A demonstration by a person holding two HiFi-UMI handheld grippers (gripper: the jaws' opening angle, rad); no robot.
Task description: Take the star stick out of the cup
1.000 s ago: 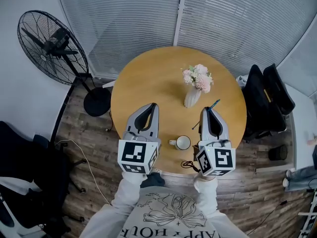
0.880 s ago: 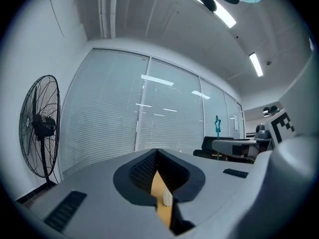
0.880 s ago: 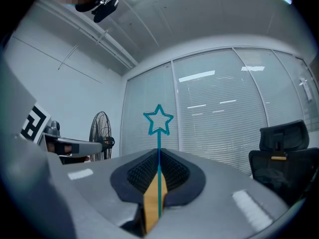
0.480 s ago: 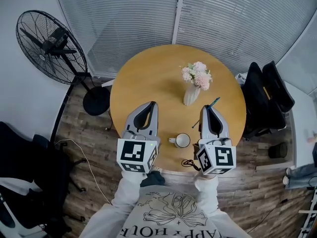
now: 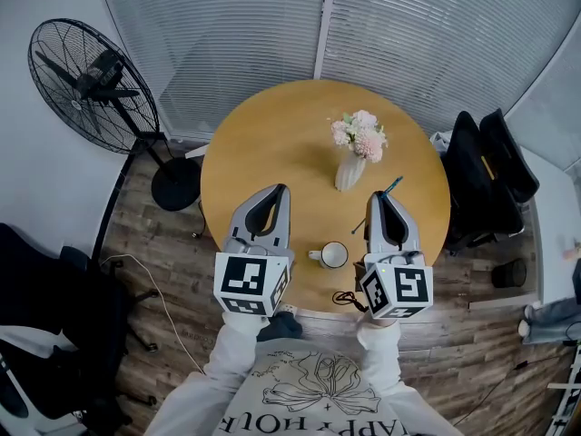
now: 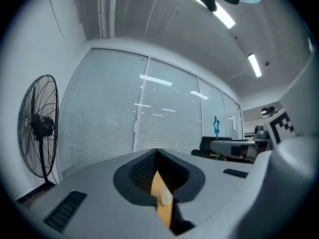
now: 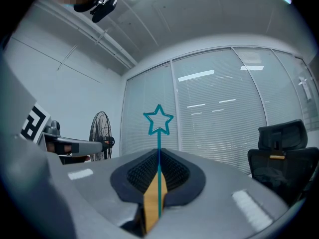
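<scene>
Black and wire-caged, a standing fan stands on the floor at the far left, well off the round wooden table. Over the table's near edge the left gripper is held level. In its own view its tongs are pressed together with nothing pinched, and only a sliver of tabletop shows through the gap. It looks parked there to keep out of the way, since the job needs one tool.

Just to its right the white cup sits near the table's front edge, handle to the left. Its mouth looks empty from above, so the stick seems to be already out. Behind it, a ribbed white vase of pink flowers stands nearer the middle of the table, clear of both tools.

Right of the cup, the right gripper pinches the teal star stick. Its view shows the thin shaft clamped in the seam of the closed tongs, with the star outline rising straight beyond the tips. From the head view the star end pokes out past the tips, beside the vase but apart from it. Gripping low on the shaft and pointing it away probably keeps so slender a piece from swinging or slipping. A small dark cable lies at the table edge, and black chairs stand at the far right.
</scene>
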